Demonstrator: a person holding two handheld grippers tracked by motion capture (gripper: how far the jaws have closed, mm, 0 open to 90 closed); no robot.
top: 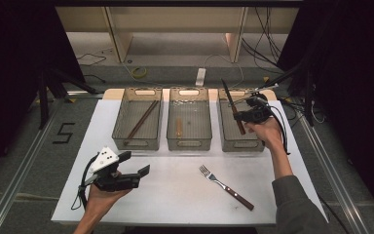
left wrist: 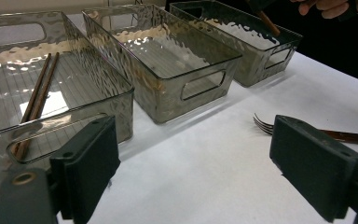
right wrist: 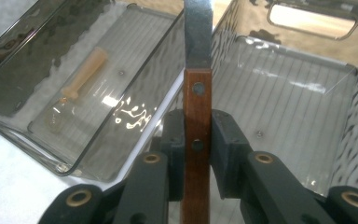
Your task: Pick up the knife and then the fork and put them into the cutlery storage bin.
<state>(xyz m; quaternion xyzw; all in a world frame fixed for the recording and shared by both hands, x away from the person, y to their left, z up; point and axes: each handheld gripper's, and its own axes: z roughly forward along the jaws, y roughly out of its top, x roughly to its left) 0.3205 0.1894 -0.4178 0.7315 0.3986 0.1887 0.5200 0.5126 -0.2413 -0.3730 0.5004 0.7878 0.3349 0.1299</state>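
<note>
My right gripper (top: 246,116) (right wrist: 197,140) is shut on the wooden handle of a knife (top: 233,105) (right wrist: 197,107), its steel blade pointing away, held over the right-hand bin (top: 224,127) (right wrist: 307,93). My left gripper (top: 137,163) (left wrist: 196,177) stands open above the white table (top: 175,195) at the front left, nothing between its pads (left wrist: 91,168). A fork (top: 225,186) (left wrist: 307,133) with a wooden handle lies on the table in front of the bins.
Three clear grey bins stand in a row. The left bin (top: 121,117) (left wrist: 121,100) holds chopsticks (top: 142,118) (left wrist: 37,100). The middle bin (top: 189,141) (left wrist: 200,70) holds a wooden-handled spoon (top: 179,127) (right wrist: 77,86). Cables and shelf legs lie beyond the table.
</note>
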